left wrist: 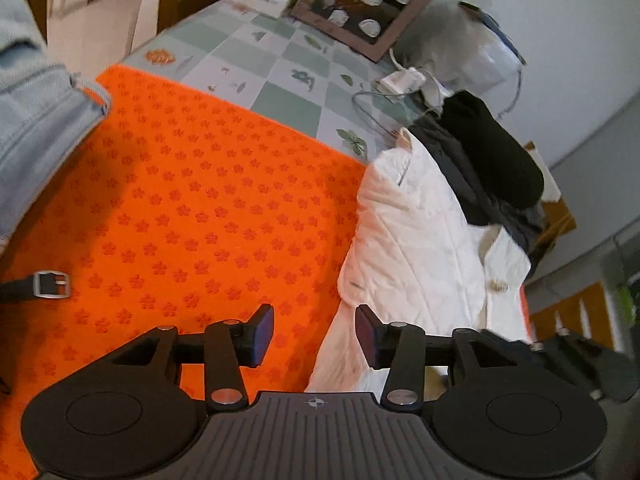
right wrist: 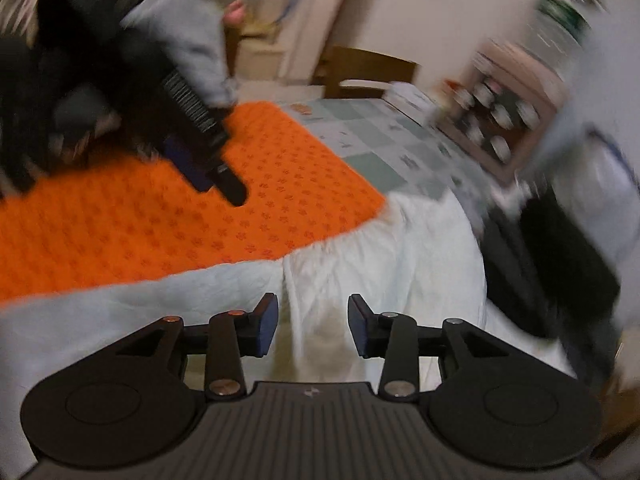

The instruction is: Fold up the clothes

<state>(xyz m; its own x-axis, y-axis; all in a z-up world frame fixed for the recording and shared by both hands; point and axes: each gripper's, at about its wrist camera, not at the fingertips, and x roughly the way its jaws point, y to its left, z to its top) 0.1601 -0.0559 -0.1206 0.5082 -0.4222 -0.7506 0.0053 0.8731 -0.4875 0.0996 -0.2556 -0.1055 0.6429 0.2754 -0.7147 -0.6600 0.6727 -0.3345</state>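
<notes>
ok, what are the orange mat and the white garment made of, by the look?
Orange mat: looks like soft matte foam or rubber, going by the repeated embossed flower pattern; a textured fabric is also possible. White garment: looks like quilted padded fabric, matte, with diamond stitch lines, puffy folds and a pale button near one edge.

Orange flower-print mat spread ahead and left of tongs, over green-and-white checked tablecloth. Framed shell picture leaning at far edge. White charger with cable far right. Wooden chair beyond table.
</notes>
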